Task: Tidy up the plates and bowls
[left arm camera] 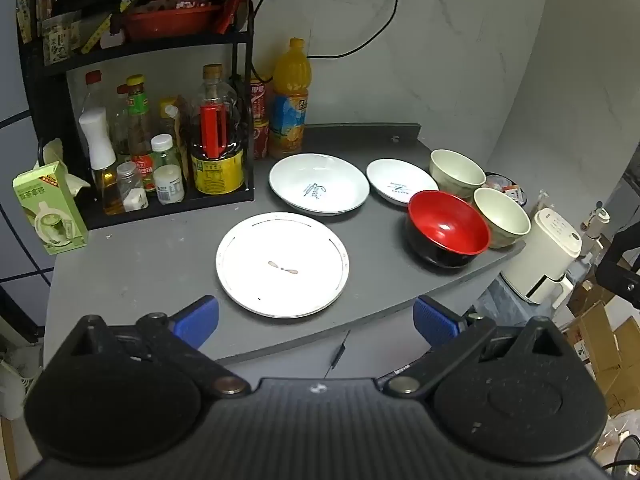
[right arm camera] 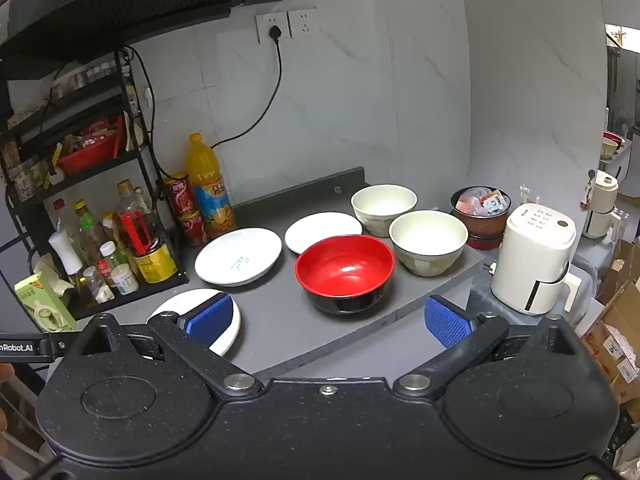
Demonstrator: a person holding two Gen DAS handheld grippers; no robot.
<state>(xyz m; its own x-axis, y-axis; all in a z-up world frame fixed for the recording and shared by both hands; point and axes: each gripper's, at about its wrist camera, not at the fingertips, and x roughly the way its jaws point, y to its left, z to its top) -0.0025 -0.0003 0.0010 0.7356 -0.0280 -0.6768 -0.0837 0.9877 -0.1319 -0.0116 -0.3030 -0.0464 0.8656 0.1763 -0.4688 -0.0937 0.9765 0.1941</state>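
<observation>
Grey tabletop carries 3 white plates and 3 bowls. The flat plate sits nearest, half hidden behind the right tool in its own view. The red bowl touches 1 of 2 cream bowls. Left tool and right tool gape wide, empty. "Robot.AI" reads, cut off.

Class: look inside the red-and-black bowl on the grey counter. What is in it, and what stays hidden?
The glossy red-and-black bowl holds nothing visible, only a light reflection on its red base. Its near inner wall, below the front rim, is hidden in the right wrist view.
</observation>
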